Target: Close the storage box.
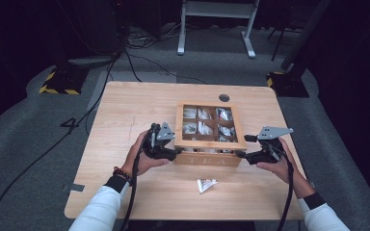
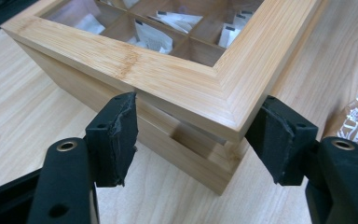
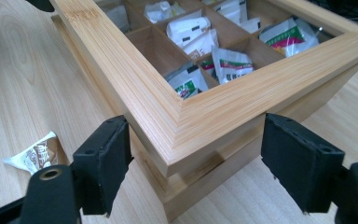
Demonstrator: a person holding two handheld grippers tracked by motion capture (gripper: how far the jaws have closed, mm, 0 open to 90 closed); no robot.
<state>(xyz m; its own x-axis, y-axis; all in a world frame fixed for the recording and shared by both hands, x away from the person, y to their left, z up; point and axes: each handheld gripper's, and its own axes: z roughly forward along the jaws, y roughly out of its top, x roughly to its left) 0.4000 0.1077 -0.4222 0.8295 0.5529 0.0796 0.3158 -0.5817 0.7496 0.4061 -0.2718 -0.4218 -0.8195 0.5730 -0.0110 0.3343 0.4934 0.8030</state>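
A wooden tea box with a windowed lid stands mid-table, with sachets in its compartments. My left gripper is at its front left corner and my right gripper at its front right corner. In the left gripper view the pads straddle the lid's corner and touch its two faces. A dark gap shows between lid and base there. In the right gripper view the lid's other corner sits between the pads, also raised slightly off the base. A loose tea sachet lies on the table in front of the box.
The wooden table has a round cable hole behind the box. Beyond it on the grey floor are a white desk frame, cables, and two stand bases with yellow-black tape.
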